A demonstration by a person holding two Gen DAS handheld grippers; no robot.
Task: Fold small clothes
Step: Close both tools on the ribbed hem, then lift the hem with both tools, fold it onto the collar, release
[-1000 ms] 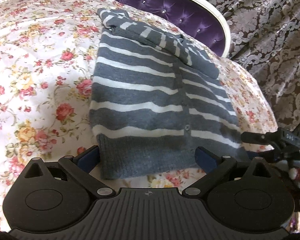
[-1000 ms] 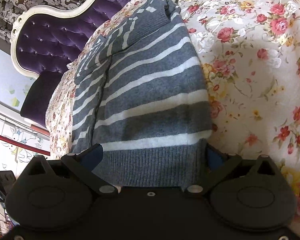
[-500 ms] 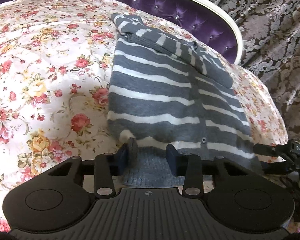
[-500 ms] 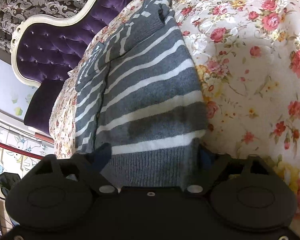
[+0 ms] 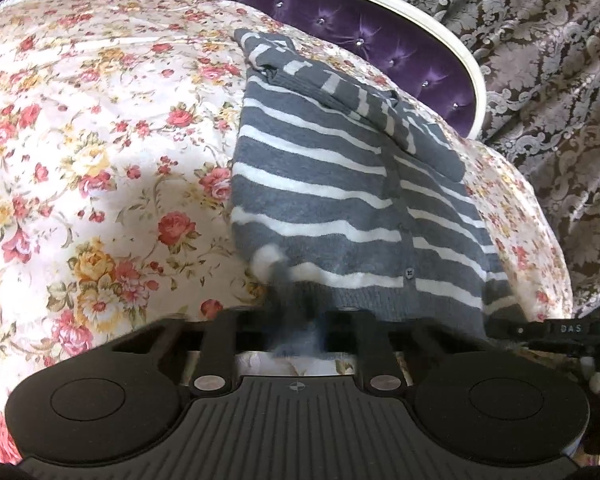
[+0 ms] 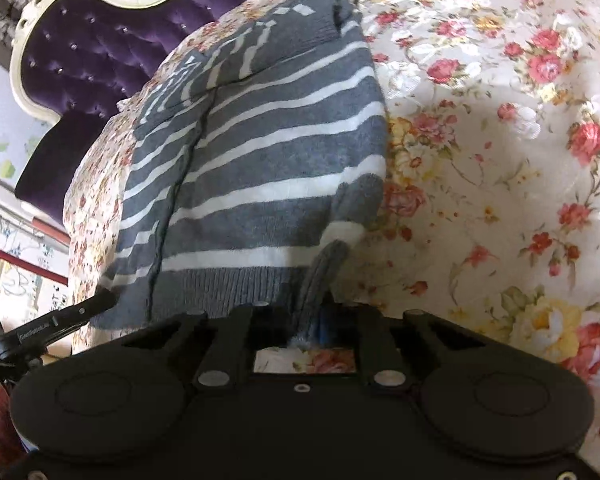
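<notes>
1. A grey striped cardigan (image 5: 340, 184) lies spread on the floral bedspread (image 5: 100, 140), stretching away ahead of both sets of jaws, its sleeve folded across the far end.
2. The left gripper (image 5: 296, 320) has its jaws clenched on the ribbed hem near one bottom corner, the knit bunched up between them.
3. The right gripper (image 6: 312, 320) is clamped on the hem too, at the other bottom corner, fabric pulled into a ridge.
4. Beyond the cardigan's far end stands a purple tufted headboard (image 5: 340, 28) with a white frame; patterned curtains (image 5: 540, 60) hang behind it.
</notes>
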